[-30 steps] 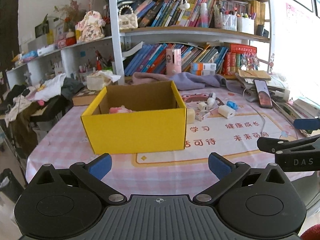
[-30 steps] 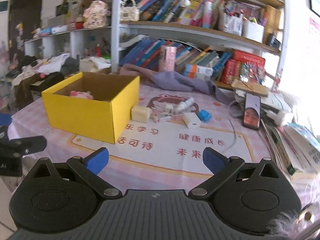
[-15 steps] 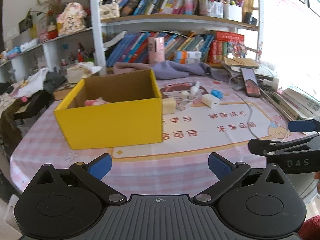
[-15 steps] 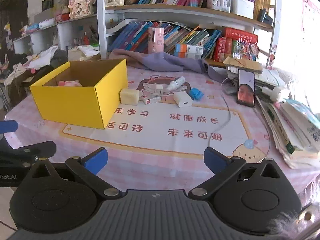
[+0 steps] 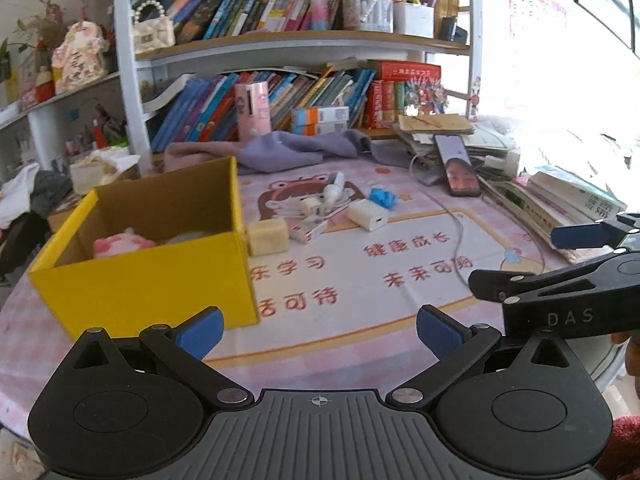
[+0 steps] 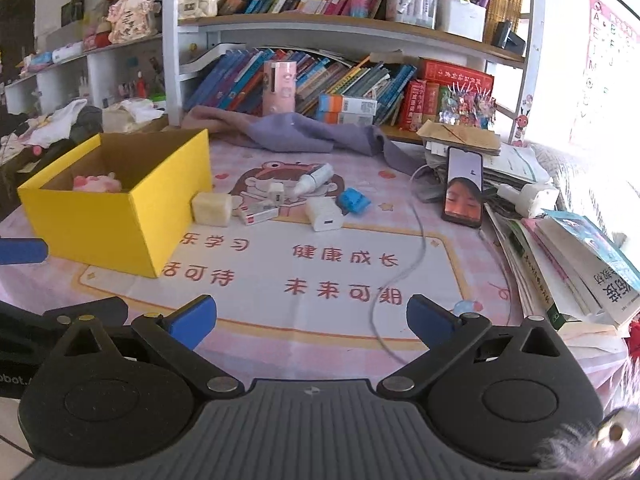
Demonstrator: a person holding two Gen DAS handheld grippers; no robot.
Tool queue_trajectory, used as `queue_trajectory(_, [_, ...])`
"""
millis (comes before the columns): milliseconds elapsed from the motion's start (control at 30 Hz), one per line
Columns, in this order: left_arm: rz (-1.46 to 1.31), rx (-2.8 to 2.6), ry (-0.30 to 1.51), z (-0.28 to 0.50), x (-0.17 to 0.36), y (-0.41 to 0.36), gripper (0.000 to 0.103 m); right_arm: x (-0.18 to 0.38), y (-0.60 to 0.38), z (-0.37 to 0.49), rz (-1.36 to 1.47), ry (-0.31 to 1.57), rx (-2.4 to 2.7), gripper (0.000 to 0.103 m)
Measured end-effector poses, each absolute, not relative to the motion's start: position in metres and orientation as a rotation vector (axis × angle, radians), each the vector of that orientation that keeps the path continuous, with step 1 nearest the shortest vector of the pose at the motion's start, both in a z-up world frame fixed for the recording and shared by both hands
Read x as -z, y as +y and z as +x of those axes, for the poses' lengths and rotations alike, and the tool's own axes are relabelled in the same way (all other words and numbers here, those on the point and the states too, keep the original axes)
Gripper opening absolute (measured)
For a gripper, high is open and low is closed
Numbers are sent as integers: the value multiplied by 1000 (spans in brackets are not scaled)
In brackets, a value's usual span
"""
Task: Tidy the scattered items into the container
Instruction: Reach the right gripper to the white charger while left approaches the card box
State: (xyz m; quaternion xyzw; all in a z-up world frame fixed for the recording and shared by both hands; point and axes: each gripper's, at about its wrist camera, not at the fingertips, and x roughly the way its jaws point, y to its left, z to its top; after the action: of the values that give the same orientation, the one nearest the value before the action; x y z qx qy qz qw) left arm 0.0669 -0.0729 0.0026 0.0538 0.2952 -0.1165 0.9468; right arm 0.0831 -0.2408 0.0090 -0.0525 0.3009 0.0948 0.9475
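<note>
Both grippers: left gripper and right gripper have jaws spread wide, nothing held, hovering at the near edge of the table.
Box: yellow box sits ahead-left of the right gripper, dead ahead and a bit left for the left one. Pink toy is already inside.
Loose stuff: all past the box's far-right corner, ahead of both grippers. Cream block sits just beside the box wall, then a flat pack, small plug, tube, white charger, blue wad.
Risk, crowding: my guess is the items sit so close that wide jaws going for one will shove its neighbours.
Risk, box: block is right by the wall, so a grab there could bump or slide the box.
Risk, cable: white cable snakes across the mat toward the phone. Snag it and the phone probably goes over.
Risk, arms: the grippers are near each other, so they could clash on the same reach.
Writing: mat shows 乐学习, 健康成长, 活可待, 未来可期.
Branding: "DAS" on the right gripper's side in the left view; "bot." fragment on the left one in the right view.
Other labels: book spines too small to read.
</note>
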Motion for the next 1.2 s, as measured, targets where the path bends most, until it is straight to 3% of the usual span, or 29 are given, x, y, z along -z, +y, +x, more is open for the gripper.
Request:
queue_trajectory(300, [148,264,592,105,2,-105,102,-3,-263,125,-109,639,-177,98])
queue_trajectory(467, [158,254,584,131,0,-123,100,-6,-278,157,-115,636,-186,79])
queue_trajectory(567, [153,234,586,149,-2,-133,98,-8,-287,179,-113,637,-214,74])
queue_trajectory(833, [143,160,625,187,-1,-156,86,-9,-305,236,-142,650,-333,72])
queue_trajectory(1200, [170,35,711,243,12,-166,61,7,-302,305,-185,715,-523,62])
